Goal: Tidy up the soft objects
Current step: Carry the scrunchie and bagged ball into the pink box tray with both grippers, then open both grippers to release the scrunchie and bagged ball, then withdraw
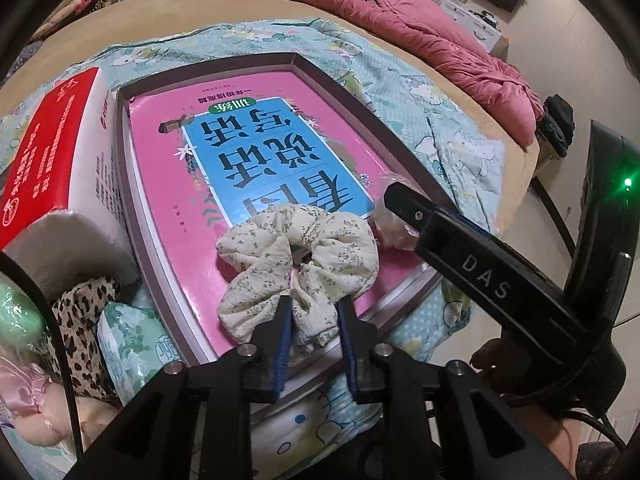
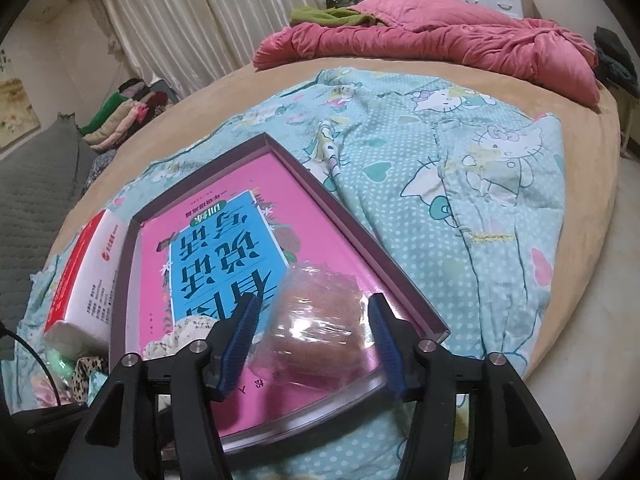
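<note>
The left gripper (image 1: 312, 312) points steeply down over a shallow grey tray (image 1: 304, 65) that holds a pink book with a blue title panel (image 1: 256, 168). Between its two blue-padded fingers (image 1: 283, 336) lies the near lobe of a cream floral scrunchie (image 1: 296, 268); the jaws stand narrowly apart, both pads against the fabric, though whether they pinch it cannot be told. The rest of the scrunchie spreads ahead of the jaws, resting on the book's cover.

To the right of the left jaws, the right gripper (image 2: 314, 340) reaches over the same tray. Its jaws are spread wide around a brownish soft item in a clear plastic wrapper (image 2: 320, 320), which sits on the book between the pads; the right pad is clear of the wrapper, and contact at the left pad is unclear.

Left of the left jaws lie a red-and-white tissue pack (image 1: 60, 152), a leopard-print cloth (image 1: 86, 320) and a green floral packet (image 1: 128, 344). Beyond both jaws spreads a teal cartoon-cat blanket (image 2: 460, 184), with a pink quilt (image 2: 440, 44) farther back.
</note>
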The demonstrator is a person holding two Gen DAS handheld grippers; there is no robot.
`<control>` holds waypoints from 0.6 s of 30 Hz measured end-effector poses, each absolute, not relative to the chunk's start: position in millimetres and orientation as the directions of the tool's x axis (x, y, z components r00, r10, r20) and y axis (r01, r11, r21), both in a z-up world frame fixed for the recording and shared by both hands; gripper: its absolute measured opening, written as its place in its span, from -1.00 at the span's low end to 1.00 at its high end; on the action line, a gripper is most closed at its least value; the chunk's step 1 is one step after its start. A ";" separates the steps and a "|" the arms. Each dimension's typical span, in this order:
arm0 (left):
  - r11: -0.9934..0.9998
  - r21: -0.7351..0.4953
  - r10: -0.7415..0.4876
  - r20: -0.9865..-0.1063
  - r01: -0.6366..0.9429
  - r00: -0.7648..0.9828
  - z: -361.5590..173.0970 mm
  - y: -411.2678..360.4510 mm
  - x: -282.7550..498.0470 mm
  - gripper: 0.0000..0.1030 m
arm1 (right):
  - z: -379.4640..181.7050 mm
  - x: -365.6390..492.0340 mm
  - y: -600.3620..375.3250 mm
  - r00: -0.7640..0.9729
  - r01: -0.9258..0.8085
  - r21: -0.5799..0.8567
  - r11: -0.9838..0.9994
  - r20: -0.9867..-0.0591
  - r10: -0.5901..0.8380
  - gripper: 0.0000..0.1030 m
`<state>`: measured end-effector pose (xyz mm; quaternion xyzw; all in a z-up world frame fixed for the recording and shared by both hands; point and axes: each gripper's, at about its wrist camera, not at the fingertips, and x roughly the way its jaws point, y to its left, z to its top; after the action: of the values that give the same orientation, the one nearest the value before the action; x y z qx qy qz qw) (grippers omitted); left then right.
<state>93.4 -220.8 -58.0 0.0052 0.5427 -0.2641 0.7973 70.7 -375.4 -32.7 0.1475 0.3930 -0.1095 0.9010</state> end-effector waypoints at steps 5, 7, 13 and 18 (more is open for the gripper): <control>0.856 -0.288 -0.431 -0.857 0.430 0.282 -53.3 -219.1 91.9 -0.22 | -25.0 67.1 -375.4 0.690 0.313 0.187 0.931 -0.719 -0.087 0.39; 0.853 -0.292 -0.437 -0.854 0.433 0.284 -51.1 -218.3 91.3 -0.16 | -23.7 66.6 -375.4 0.693 0.316 0.188 0.930 -0.716 -0.091 0.42; 0.853 -0.271 -0.432 -0.847 0.446 0.311 -44.1 -218.2 87.9 0.01 | -14.5 59.8 -379.2 0.709 0.335 0.183 0.924 -0.695 -0.119 0.46; 0.856 -0.271 -0.441 -0.827 0.440 0.349 -29.7 -207.6 83.8 0.11 | -1.8 50.9 -383.6 0.738 0.354 0.193 0.915 -0.658 -0.146 0.51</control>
<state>83.8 -207.6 -29.7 -0.0006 0.5037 -0.2680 0.8212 50.9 -383.6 -1.8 0.1547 0.3352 -0.1358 0.9194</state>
